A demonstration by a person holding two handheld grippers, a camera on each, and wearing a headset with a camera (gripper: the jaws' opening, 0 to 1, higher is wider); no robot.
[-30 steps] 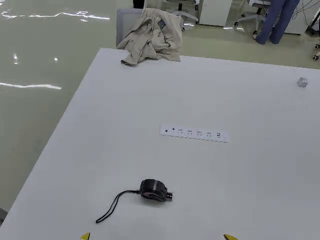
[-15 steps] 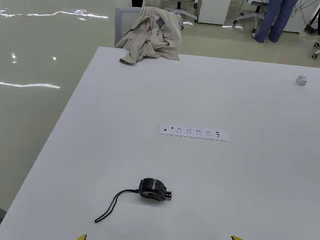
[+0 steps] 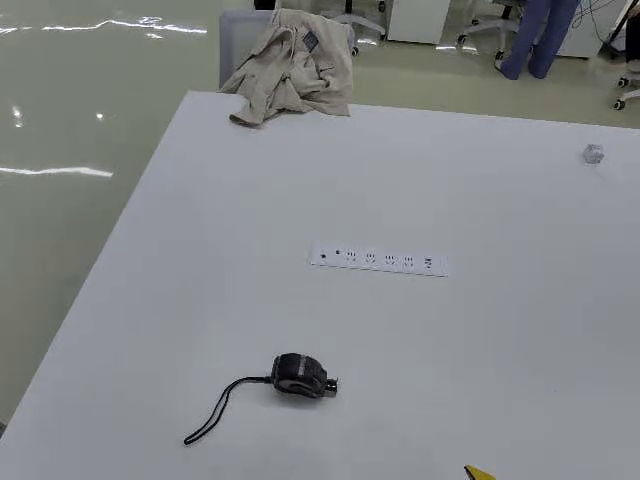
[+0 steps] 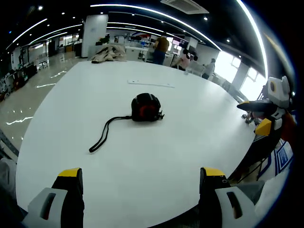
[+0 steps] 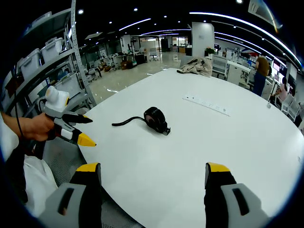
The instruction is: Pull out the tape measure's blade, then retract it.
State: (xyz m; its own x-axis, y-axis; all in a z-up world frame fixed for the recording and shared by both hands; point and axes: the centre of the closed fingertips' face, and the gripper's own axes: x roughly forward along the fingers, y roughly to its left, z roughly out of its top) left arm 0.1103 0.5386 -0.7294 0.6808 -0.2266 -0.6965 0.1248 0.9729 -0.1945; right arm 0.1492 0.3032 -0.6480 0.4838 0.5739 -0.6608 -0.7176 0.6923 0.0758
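The tape measure (image 3: 300, 376) lies on the white worktop (image 3: 500, 330) at the lower centre of the head view. Its long axis runs left to right, with the blade mouth toward the right of the frame and the black strap (image 3: 215, 415) trailing to the lower left. A power strip (image 3: 378, 261) lies above it, while the left tongs (image 4: 141, 172) and right tongs (image 5: 152, 167) gape wide, holding nothing, short of the tape measure.

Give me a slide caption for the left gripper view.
Open left gripper faces the black tape measure on the white table, its strap trailing toward the jaws.
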